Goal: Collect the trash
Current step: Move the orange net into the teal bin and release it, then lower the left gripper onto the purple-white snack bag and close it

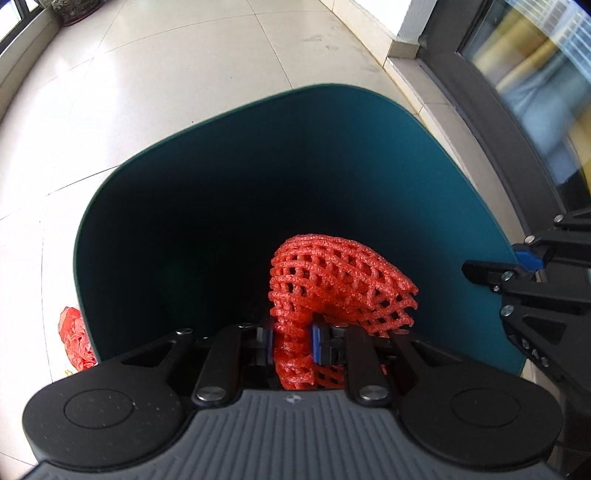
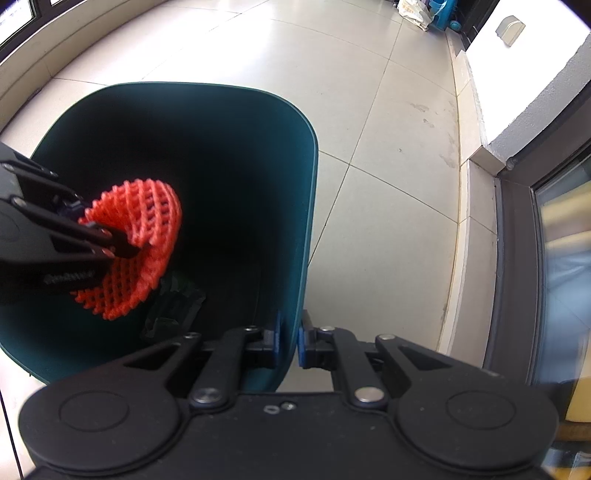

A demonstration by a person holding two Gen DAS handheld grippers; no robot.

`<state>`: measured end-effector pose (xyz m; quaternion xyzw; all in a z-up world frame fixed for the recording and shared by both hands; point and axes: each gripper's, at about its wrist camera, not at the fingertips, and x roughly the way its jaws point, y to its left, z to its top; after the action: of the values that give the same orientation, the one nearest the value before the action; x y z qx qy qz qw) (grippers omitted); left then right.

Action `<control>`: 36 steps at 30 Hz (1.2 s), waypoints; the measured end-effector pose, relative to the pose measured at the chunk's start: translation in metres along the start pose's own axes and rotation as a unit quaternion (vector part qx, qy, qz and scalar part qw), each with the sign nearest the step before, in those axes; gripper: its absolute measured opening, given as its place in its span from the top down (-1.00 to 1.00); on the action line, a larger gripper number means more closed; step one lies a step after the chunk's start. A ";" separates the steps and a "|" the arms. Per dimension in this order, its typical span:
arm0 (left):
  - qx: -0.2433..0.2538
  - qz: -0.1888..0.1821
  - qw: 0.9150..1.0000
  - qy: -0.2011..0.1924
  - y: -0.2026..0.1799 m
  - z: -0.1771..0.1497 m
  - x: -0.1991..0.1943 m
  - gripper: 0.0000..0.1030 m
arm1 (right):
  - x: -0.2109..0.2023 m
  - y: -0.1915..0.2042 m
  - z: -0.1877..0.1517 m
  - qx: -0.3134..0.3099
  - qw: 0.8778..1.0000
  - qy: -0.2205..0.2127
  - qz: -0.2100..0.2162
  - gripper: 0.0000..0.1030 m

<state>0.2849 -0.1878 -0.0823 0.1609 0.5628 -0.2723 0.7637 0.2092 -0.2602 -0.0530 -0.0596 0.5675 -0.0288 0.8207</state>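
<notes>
My left gripper (image 1: 291, 341) is shut on a red foam net sleeve (image 1: 340, 280) and holds it over the open mouth of a dark teal trash bin (image 1: 229, 147). In the right wrist view the net (image 2: 147, 236) hangs inside the bin's opening with the left gripper (image 2: 125, 243) on it. My right gripper (image 2: 290, 339) is shut on the bin's wall (image 2: 306, 206) at its near right rim. It also shows at the right edge of the left wrist view (image 1: 517, 266). Something dark green lies at the bin's bottom (image 2: 177, 299).
A crumpled red plastic bag (image 1: 75, 339) lies on the tiled floor left of the bin. A glass door with a dark frame (image 2: 517, 258) runs along the right. A window wall (image 1: 22, 48) stands at the far left. Bags and a blue object (image 2: 432, 14) sit far back.
</notes>
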 end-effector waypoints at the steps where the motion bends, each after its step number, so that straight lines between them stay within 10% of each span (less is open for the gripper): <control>1: 0.001 0.002 1.000 0.001 0.000 0.000 0.001 0.62 | 0.000 0.000 0.000 0.000 1.000 0.000 0.000 0.85; 5: 0.003 -0.003 1.000 -0.001 -0.002 -0.001 0.007 0.37 | 0.000 -0.001 0.000 0.000 1.000 0.000 0.001 0.85; 8: 0.001 -0.010 1.000 -0.008 0.003 -0.008 0.001 -0.19 | 0.000 -0.001 0.000 0.000 1.000 0.000 0.002 0.85; 22: -0.010 -0.021 0.998 -0.064 0.028 -0.020 -0.051 -0.21 | 0.002 -0.002 -0.001 0.000 1.000 0.000 0.000 0.84; 36: -0.107 0.030 0.985 -0.134 0.152 -0.053 -0.127 -0.33 | 0.003 -0.002 0.002 -0.003 1.000 0.006 0.003 0.84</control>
<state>0.3069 -0.0069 0.0120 0.0569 0.4758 -0.2063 0.8531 0.2118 -0.2624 -0.0553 -0.0602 0.5723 -0.0254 0.8174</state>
